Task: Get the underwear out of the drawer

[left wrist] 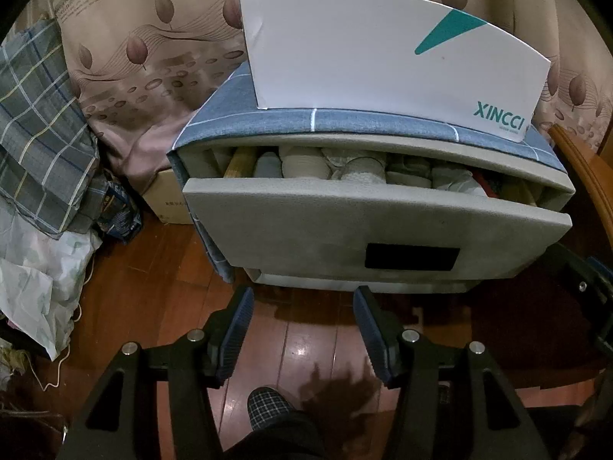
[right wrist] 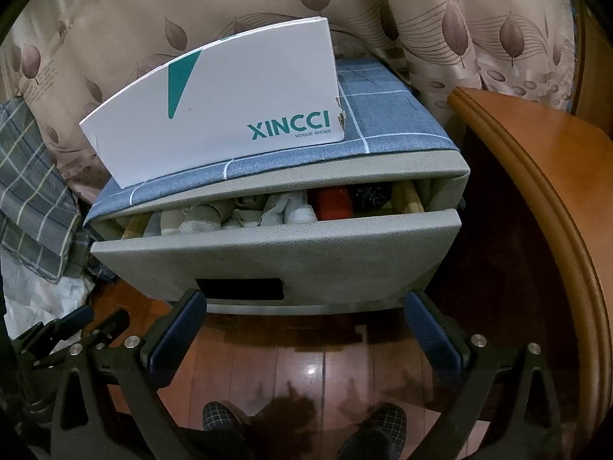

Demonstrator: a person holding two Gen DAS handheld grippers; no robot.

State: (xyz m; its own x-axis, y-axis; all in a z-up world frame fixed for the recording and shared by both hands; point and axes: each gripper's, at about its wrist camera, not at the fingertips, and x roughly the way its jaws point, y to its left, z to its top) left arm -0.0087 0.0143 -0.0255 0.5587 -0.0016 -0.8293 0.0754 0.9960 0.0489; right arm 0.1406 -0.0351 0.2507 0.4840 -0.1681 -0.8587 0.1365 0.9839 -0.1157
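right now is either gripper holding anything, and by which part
Nothing is held: the left gripper and right gripper are both open above the floor, short of the drawer.

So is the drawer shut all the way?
No, the grey drawer is pulled partly out, and rolled clothes show in the gap under the blue checked top.

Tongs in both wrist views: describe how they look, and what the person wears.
The left tongs and the right tongs are alike: matte black angular frames with triangular cut-outs and round silver bolt heads. Each finger carries a dark blue, ribbed rectangular pad. No cables or markings show. The person wears dark trousers and dark checked slippers.
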